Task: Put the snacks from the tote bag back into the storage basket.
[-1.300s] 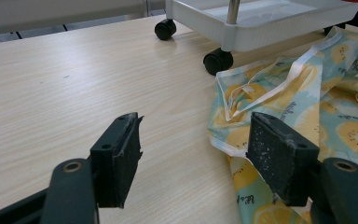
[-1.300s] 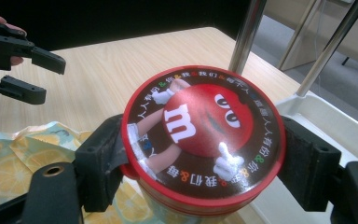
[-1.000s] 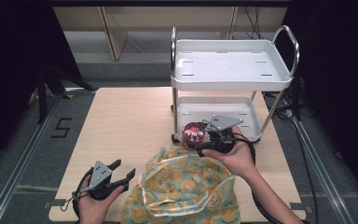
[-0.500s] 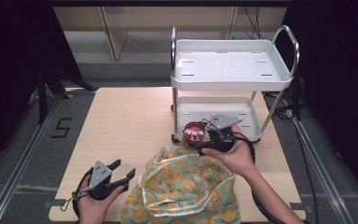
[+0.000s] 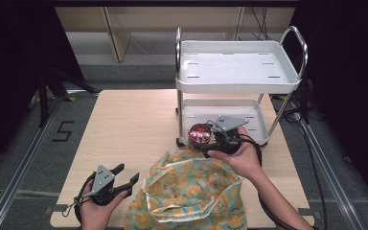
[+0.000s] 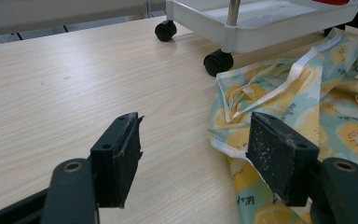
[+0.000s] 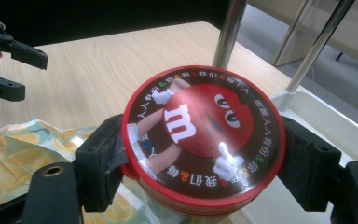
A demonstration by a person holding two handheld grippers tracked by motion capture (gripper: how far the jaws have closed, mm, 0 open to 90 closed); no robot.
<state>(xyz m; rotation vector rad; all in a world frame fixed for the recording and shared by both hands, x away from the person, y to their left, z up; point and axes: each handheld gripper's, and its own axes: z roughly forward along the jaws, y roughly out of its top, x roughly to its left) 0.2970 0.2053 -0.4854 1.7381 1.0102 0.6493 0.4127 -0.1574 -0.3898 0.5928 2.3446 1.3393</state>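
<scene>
A two-shelf cart [image 5: 239, 72] stands at the far right edge of the table [image 5: 124, 124], its wheels on the tabletop. A cloth bag [image 5: 191, 191] lies before it at the near edge. The right gripper [image 5: 206, 140] holds a round tin [image 5: 200, 134] between bag and cart, beside the lower shelf. The left gripper [image 5: 124, 177] sits just left of the bag, near the near-left corner.

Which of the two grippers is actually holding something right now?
The right gripper: its jaws are clamped on the sides of the round red candy tin beside the cart's lower shelf. The left gripper is open and empty, beside the fruit-print bag.
</scene>
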